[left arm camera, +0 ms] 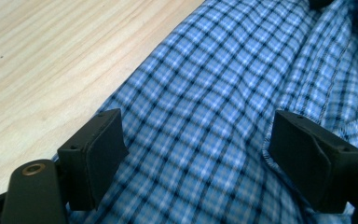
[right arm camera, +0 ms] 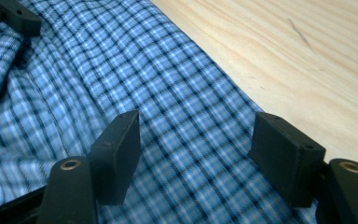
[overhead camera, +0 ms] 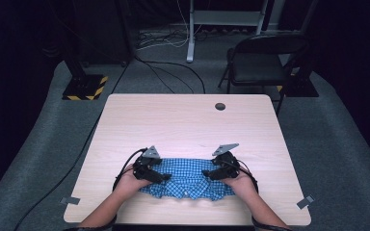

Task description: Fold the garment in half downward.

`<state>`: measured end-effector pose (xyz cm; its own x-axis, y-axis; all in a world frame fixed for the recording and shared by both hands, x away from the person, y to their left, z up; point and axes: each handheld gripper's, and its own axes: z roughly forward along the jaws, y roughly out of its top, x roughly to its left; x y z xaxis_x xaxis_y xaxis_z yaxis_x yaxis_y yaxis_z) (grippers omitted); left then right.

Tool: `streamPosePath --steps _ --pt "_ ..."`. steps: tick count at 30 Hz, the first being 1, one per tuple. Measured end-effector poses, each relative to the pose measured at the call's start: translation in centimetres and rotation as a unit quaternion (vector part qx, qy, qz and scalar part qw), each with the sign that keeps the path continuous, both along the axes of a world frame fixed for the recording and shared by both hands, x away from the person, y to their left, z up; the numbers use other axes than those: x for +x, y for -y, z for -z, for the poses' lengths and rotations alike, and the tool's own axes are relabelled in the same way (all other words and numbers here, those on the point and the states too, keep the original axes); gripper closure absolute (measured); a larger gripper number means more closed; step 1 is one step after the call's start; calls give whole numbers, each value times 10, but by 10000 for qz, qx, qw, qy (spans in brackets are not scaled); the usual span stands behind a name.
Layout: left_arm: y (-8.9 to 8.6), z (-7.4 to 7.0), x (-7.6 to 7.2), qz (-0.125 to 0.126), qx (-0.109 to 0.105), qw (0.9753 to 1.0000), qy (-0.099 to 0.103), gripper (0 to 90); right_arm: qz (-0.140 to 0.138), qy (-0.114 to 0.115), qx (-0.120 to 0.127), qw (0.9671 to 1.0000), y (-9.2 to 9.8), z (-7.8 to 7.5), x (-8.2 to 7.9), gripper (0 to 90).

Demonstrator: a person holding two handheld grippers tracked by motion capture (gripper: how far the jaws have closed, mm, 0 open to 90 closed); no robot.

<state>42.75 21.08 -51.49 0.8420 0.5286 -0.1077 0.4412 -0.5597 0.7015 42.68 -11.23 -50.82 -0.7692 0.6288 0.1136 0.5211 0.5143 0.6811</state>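
A blue checked shirt (overhead camera: 185,179) lies folded near the front edge of the wooden table (overhead camera: 188,120). My left gripper (overhead camera: 160,176) rests over the shirt's left end and stands open, its jaws spread above the checked cloth (left arm camera: 205,116) with nothing pinched. My right gripper (overhead camera: 211,174) sits at the shirt's right end, also open, with the cloth (right arm camera: 168,102) lying flat between its jaws. A seam and a folded edge (left arm camera: 335,70) run along the cloth at the right of the left gripper view. The other gripper's jaw tip (right arm camera: 14,16) appears at the top left of the right gripper view.
A round cable hole (overhead camera: 220,106) is at the table's far edge. A black folding chair (overhead camera: 262,60) stands beyond the far right corner. Cables and a hazard-striped stand base (overhead camera: 84,88) lie on the grey floor. Tape tabs (overhead camera: 306,201) mark the front corners.
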Motion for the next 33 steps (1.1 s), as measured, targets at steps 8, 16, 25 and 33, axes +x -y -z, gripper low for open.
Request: streamPosePath --steps 8,16,25,33 --pt "-16 -18 -9 -167 -284 9992 205 176 148 214 117 9996 16 -9 -12 283" --pt "-25 -14 -29 71 -167 9996 213 175 -310 391 198 9986 15 -13 -44 242" --pt "-30 1 -39 301 152 9992 231 171 -488 241 96 9985 21 2 -55 236" --pt "-31 7 -43 392 346 9975 467 166 -588 311 51 9978 27 13 -60 237"
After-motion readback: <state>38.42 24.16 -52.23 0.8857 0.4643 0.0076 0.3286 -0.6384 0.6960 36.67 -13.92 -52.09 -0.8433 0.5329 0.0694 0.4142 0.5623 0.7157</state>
